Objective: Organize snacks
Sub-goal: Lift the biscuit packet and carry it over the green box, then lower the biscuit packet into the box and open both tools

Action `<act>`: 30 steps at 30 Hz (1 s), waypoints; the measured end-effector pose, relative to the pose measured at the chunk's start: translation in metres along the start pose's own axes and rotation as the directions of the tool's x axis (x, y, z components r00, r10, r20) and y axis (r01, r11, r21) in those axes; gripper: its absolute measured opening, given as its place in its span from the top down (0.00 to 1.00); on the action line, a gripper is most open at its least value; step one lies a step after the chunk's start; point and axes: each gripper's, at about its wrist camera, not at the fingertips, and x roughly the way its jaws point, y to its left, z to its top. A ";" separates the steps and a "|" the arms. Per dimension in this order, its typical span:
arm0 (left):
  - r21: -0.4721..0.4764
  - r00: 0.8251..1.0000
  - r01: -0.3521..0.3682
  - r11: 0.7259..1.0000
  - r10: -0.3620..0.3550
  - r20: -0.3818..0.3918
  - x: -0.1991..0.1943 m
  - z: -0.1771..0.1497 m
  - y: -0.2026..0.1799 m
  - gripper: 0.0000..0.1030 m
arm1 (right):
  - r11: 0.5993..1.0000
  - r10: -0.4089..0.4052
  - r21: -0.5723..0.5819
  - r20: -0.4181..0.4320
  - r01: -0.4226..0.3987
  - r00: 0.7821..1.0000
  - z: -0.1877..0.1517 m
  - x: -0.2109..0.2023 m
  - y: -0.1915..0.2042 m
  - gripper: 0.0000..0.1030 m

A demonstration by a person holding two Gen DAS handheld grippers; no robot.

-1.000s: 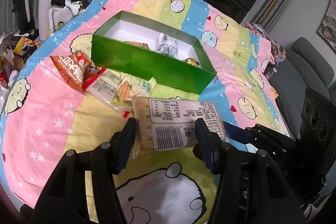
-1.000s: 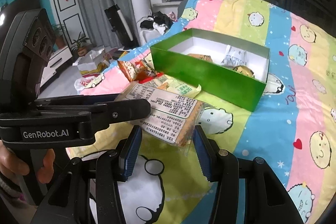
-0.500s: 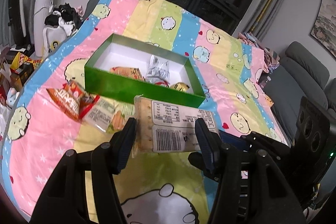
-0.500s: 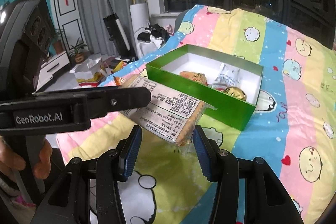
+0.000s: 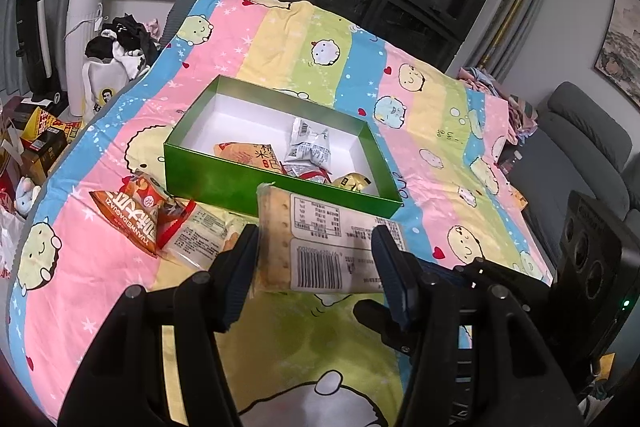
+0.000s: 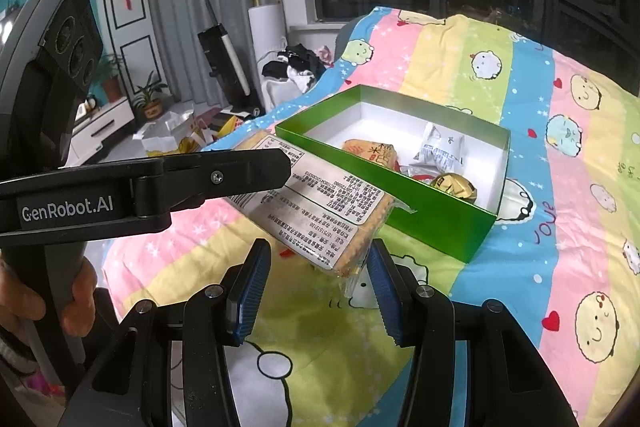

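Observation:
My left gripper (image 5: 314, 259) is shut on a clear-wrapped cracker pack (image 5: 320, 247) with a white label and holds it in the air, just in front of the green box (image 5: 224, 179). The box is open and holds several small snack packets (image 5: 308, 147). In the right wrist view the same cracker pack (image 6: 320, 215) hangs between the left gripper's arm and my right gripper (image 6: 318, 267), whose jaws stand open around the pack's lower corner. The green box (image 6: 436, 211) lies beyond it.
An orange snack bag (image 5: 136, 215) and a clear packet (image 5: 200, 239) lie on the striped cartoon blanket (image 5: 100, 267) left of the box. Clutter and a laundry bag (image 5: 104, 79) stand on the floor at the left. A grey sofa (image 5: 580, 147) is at the right.
Both grippers have risen and the cracker pack has been lifted off the blanket. The box now looks farther below, with more of its inside showing.

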 end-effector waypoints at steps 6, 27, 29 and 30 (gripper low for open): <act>-0.002 1.000 0.001 1.000 -0.001 0.001 0.006 0.005 0.004 0.46 | 1.000 -0.010 -0.008 0.005 0.010 1.000 0.006 0.005 -0.001 0.49; 0.003 1.000 0.007 1.000 -0.007 -0.007 0.050 0.047 0.017 0.46 | 0.999 -0.036 -0.006 0.058 0.036 0.998 0.041 0.035 -0.031 0.49; 0.010 1.000 0.005 1.000 -0.005 -0.014 0.058 0.051 0.017 0.46 | 0.999 -0.042 0.001 0.069 0.042 0.997 0.046 0.039 -0.037 0.49; 0.010 1.000 0.005 1.000 -0.004 -0.023 0.064 0.054 0.018 0.46 | 0.999 -0.046 0.005 0.074 0.046 0.996 0.049 0.042 -0.041 0.49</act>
